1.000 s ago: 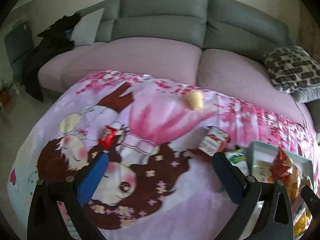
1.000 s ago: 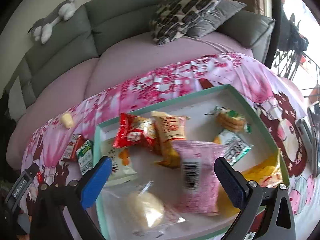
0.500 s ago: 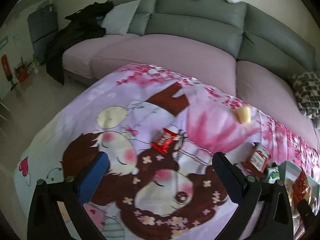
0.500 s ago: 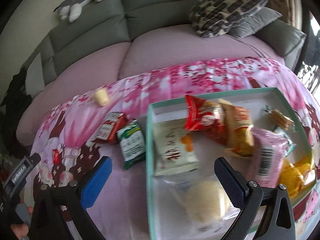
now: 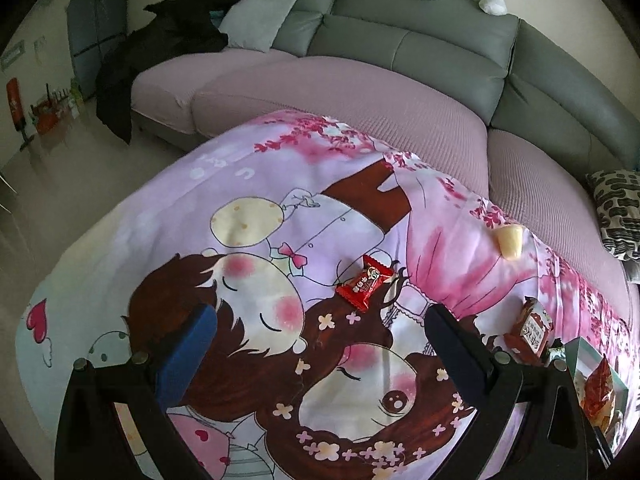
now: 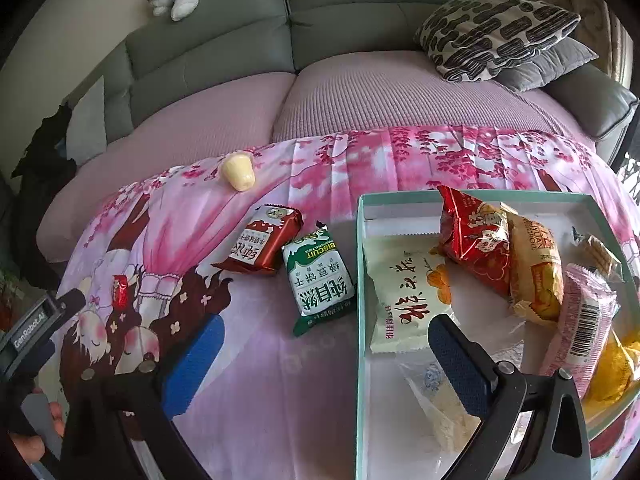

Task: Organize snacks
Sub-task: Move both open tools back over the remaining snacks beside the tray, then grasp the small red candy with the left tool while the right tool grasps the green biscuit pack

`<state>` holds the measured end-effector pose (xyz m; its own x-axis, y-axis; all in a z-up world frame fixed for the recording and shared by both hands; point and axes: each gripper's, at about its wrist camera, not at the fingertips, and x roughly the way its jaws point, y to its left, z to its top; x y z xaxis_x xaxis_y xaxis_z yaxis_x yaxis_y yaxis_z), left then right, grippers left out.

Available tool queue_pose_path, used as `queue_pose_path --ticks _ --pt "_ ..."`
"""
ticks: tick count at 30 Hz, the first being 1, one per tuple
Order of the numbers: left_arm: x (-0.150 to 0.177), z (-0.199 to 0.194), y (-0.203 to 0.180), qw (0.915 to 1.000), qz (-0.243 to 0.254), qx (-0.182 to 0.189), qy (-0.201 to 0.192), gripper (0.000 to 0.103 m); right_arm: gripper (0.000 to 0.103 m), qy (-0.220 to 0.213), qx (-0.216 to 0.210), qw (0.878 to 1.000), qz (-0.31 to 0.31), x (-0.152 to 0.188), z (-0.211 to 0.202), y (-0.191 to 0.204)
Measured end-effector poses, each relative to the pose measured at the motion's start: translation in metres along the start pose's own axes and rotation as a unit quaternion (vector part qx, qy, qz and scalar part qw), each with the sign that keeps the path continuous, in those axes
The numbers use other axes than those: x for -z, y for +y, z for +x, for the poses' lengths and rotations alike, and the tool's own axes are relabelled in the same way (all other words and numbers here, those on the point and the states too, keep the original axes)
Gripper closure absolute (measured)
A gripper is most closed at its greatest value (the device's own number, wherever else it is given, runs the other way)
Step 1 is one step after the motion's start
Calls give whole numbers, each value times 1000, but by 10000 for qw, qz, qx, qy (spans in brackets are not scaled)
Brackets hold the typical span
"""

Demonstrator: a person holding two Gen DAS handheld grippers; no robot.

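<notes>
My left claw (image 5: 320, 344) hangs spread and empty, just short of the red candy (image 5: 364, 283). That slick wrapper could skid across the blanket (image 5: 168, 208), or cloth bunch between my fingers.

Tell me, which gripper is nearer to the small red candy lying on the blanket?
Left. The left gripper hangs open just short of the small red candy. The right gripper sits by the tray, further from it.

"BISCUIT" on green pkt (image 6: 321, 280); "GenRobot.AI" on left hand-held gripper (image 6: 34, 326); barcode on pink pkt (image 6: 585, 322).
</notes>
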<state>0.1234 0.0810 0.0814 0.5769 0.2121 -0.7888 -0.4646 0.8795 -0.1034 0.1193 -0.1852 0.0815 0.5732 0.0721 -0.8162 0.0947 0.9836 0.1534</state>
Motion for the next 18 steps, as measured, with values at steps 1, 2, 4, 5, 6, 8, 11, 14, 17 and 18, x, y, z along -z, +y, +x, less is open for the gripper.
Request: queue_pose_path --ticks 1,2,4,5,6,8,11,14,17,18 --pt "0 2 2 10000 -14 58 37 0 0 13 -15 10000 20 0 1 1" --pt "0 3 4 9999 -31 98 52 0 0 11 -61 10000 46 0 3 2" --pt "-1 7 9 9997 -97 221 98 0 1 -19 -134 9999 31 0 3 4" --pt "-1 8 12 9995 -122 256 111 0 3 -39 -152 9999 0 0 3 6" --pt "-1 11 15 9993 -160 299 131 0 4 -81 -153 9998 -60 0 2 8" --pt "-2 17 19 9992 -188 326 167 0 8 -168 -131 9996 -174 -1 2 13" --pt "-3 30 18 9989 -99 411 214 0 16 -243 -203 9991 -268 -2 4 17" --pt "-5 40 8 9982 109 541 242 0 26 -228 -378 9985 -336 -4 11 21" --pt "-8 47 -2 9980 312 543 110 0 32 -205 -447 9976 -489 -6 20 26" --pt "-9 49 -5 9977 385 549 44 0 32 -197 -428 9976 -513 -7 23 27"
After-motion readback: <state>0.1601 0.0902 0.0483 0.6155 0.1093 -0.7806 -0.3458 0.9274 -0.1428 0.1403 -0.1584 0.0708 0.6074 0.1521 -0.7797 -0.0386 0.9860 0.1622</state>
